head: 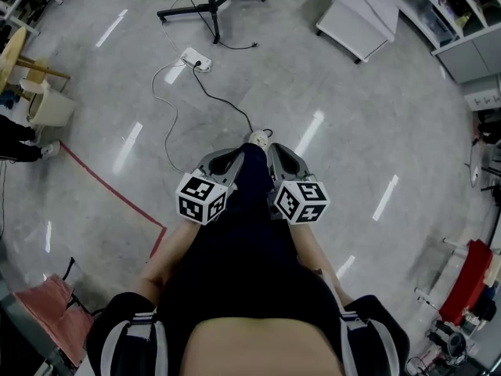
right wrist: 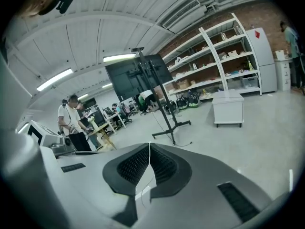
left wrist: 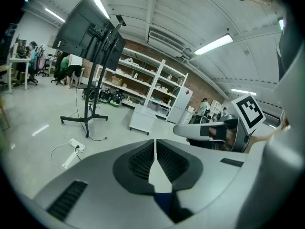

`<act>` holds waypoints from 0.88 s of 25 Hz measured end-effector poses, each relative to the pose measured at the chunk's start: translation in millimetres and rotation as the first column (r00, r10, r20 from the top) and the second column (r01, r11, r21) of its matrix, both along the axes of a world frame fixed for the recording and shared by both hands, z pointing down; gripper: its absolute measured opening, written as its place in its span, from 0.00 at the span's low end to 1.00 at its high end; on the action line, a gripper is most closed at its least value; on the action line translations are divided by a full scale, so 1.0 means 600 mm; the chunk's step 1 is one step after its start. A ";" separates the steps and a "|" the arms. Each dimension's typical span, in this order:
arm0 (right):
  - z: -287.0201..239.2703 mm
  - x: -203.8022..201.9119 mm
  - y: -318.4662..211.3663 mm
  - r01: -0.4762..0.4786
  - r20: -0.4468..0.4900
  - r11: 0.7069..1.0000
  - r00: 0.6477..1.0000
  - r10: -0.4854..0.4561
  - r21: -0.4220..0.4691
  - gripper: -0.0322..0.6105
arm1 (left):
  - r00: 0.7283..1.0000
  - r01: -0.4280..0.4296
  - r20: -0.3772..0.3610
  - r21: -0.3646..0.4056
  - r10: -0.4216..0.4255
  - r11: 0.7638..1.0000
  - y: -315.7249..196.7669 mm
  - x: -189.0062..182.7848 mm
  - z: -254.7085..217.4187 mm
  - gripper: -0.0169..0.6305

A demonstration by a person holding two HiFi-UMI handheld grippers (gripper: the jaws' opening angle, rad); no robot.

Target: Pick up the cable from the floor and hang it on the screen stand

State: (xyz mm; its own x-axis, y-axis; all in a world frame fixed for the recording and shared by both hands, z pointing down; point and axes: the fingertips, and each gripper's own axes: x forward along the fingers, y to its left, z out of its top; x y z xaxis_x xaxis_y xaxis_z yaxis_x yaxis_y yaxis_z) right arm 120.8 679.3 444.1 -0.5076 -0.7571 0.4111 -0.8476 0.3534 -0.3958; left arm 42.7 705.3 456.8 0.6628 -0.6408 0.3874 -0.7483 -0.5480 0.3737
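A white power strip (head: 196, 59) lies on the grey floor with a thin white cable (head: 174, 114) looping toward me and a black cable (head: 207, 91) running to my shoe (head: 258, 139). The strip also shows low left in the left gripper view (left wrist: 76, 145). The black screen stand (head: 212, 5) stands just beyond it, carrying a dark screen (left wrist: 88, 30) (right wrist: 136, 78). My left gripper (head: 225, 163) and right gripper (head: 282, 163) hang side by side at my raised knee, well above the cable. Both are shut with nothing between the jaws (left wrist: 155, 143) (right wrist: 149, 147).
A white cabinet (head: 362, 14) stands at the back right, in front of long shelving (left wrist: 152, 82). A red tape line (head: 109, 182) crosses the floor on the left. A wooden stool (head: 27, 65) and people at desks (right wrist: 71, 123) are off to the left.
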 end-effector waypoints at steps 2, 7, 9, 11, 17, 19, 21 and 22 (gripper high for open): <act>0.013 -0.010 -0.017 0.016 -0.006 1.000 1.000 -0.016 -0.014 0.09 | 1.000 0.021 -0.012 -0.006 -0.021 1.000 -0.022 -0.007 0.004 0.06; 0.021 -0.027 -0.092 0.075 0.025 0.997 0.997 -0.075 -0.020 0.09 | 0.999 0.047 -0.009 -0.005 -0.047 0.999 -0.100 -0.008 0.005 0.06; 0.018 -0.024 -0.133 0.087 0.026 0.996 0.996 -0.086 -0.020 0.09 | 0.998 0.059 -0.018 -0.010 -0.059 0.998 -0.144 -0.003 0.002 0.06; 0.016 -0.019 -0.175 0.090 0.025 0.996 0.996 -0.090 -0.022 0.09 | 0.998 0.064 -0.028 -0.009 -0.064 0.998 -0.188 0.005 -0.003 0.06; 0.023 0.016 -0.304 0.069 0.020 0.996 0.997 -0.068 -0.048 0.09 | 0.998 0.054 -0.027 -0.016 -0.055 0.998 -0.310 0.032 -0.003 0.06; 0.022 0.023 -0.342 0.074 0.020 0.996 0.997 -0.073 -0.053 0.09 | 0.998 0.064 -0.025 -0.019 -0.065 0.998 -0.349 0.034 -0.004 0.06; 0.024 0.029 -0.372 0.084 0.021 0.995 0.996 -0.083 -0.061 0.09 | 0.997 0.077 -0.021 -0.022 -0.077 0.997 -0.382 0.034 -0.004 0.06; 0.025 0.031 -0.384 0.087 0.023 0.994 0.996 -0.086 -0.066 0.09 | 0.996 0.084 -0.021 -0.026 -0.084 0.996 -0.396 0.035 -0.005 0.06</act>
